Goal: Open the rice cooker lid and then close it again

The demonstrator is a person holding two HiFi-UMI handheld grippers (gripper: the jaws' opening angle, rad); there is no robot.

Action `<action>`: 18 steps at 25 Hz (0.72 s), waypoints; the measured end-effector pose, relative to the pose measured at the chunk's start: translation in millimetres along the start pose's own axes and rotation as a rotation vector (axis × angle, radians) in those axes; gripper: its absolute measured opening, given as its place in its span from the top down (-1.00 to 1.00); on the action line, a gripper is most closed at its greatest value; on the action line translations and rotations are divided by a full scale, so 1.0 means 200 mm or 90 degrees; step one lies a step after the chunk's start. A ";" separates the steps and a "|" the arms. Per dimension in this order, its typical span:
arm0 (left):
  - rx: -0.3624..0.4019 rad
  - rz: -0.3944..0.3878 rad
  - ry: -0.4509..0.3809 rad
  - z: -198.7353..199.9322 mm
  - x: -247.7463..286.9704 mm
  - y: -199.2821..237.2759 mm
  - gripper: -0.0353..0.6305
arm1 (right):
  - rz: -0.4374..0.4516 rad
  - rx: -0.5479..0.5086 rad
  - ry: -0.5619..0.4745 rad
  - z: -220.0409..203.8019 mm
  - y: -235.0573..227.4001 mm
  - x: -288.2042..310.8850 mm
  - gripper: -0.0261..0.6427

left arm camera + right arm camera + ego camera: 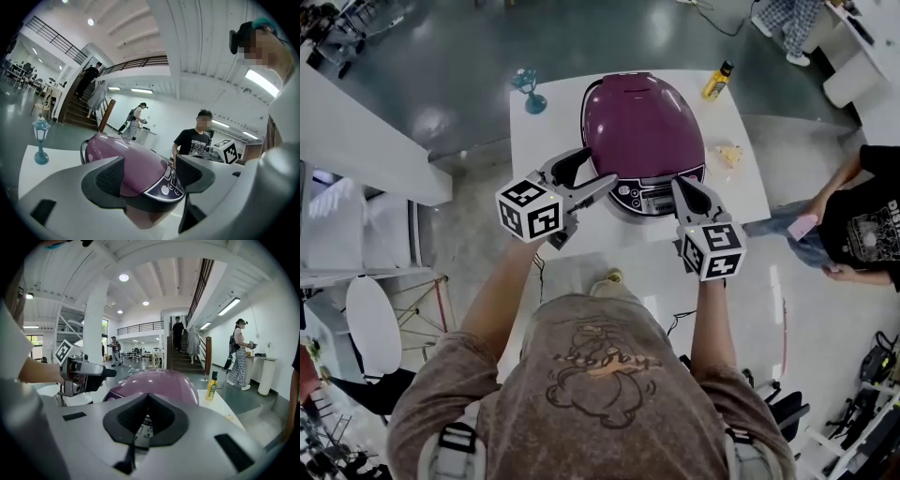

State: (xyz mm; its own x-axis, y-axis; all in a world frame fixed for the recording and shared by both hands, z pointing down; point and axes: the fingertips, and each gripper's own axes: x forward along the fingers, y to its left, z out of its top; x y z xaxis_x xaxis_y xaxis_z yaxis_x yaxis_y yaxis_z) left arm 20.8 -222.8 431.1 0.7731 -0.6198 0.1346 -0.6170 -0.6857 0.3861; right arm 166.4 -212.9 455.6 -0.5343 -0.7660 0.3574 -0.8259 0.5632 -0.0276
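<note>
A purple rice cooker (642,127) stands on a white table (548,122) with its lid down and its control panel (649,197) facing me. My left gripper (592,172) is open at the cooker's front left, level with the panel; in the left gripper view the cooker (136,161) shows between the spread left gripper (147,173) pads, which do not touch it. My right gripper (686,190) is shut on nothing at the front right, just beside the panel. From the right gripper (147,420) view the lid (159,380) rises beyond the closed pads.
A small blue lamp figurine (528,91) stands at the table's far left and a yellow bottle (718,81) at its far right. A pale scrap (728,155) lies right of the cooker. A person (862,225) stands close to the table's right side.
</note>
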 end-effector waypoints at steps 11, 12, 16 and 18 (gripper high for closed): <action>0.040 -0.017 -0.011 -0.06 -0.31 -0.19 -0.18 | -0.050 0.054 -0.054 -0.08 0.24 -0.28 0.90; 0.043 -0.018 -0.011 -0.08 -0.35 -0.21 -0.18 | -0.054 0.057 -0.056 -0.09 0.28 -0.31 0.91; 0.048 -0.021 -0.014 -0.14 -0.49 -0.30 -0.18 | -0.067 0.070 -0.069 -0.16 0.41 -0.44 0.91; 0.050 -0.024 -0.016 -0.18 -0.55 -0.34 -0.18 | -0.077 0.078 -0.079 -0.19 0.46 -0.50 0.91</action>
State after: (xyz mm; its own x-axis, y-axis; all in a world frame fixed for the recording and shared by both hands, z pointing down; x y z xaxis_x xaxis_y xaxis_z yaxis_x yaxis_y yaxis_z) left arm -17.7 -94.7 422.3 0.7926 -0.6018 0.0982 -0.5980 -0.7360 0.3174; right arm 151.8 -72.9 452.7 -0.4417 -0.8625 0.2471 -0.8971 0.4286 -0.1076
